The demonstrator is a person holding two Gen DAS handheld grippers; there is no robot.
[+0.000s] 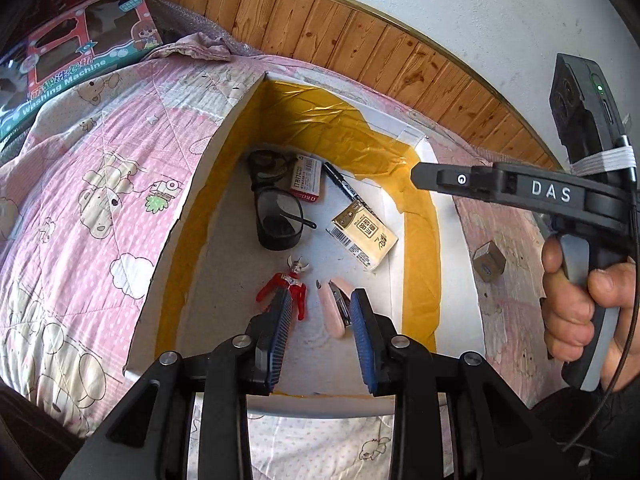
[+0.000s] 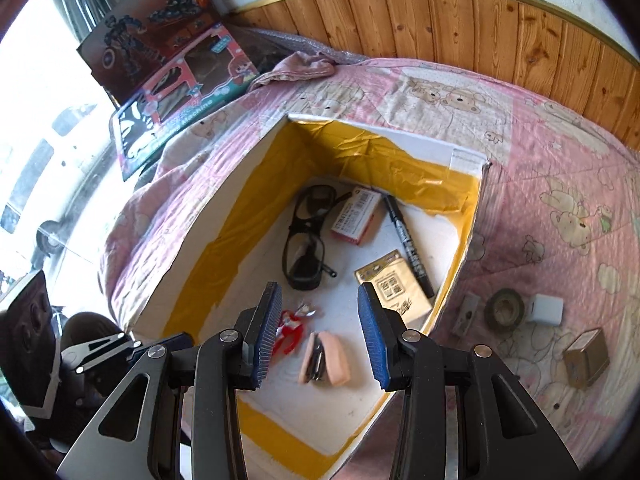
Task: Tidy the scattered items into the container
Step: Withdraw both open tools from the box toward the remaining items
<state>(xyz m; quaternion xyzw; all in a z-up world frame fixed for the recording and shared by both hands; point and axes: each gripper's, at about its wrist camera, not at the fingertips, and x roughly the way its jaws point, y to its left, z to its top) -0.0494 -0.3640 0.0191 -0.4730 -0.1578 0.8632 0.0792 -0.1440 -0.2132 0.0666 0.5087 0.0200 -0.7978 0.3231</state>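
daylight, bright | window (image 2: 48, 128) blown out at left | fisheye edges bent, dark corners

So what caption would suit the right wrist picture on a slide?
Open right gripper above a yellow-taped white box holding glasses, marker and toy figure.

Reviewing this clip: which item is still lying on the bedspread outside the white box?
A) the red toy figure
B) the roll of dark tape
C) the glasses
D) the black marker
B. In the right wrist view, the roll of dark tape lies on the pink bedspread to the right of the white box, while the black marker, the red toy figure and the glasses lie inside it.
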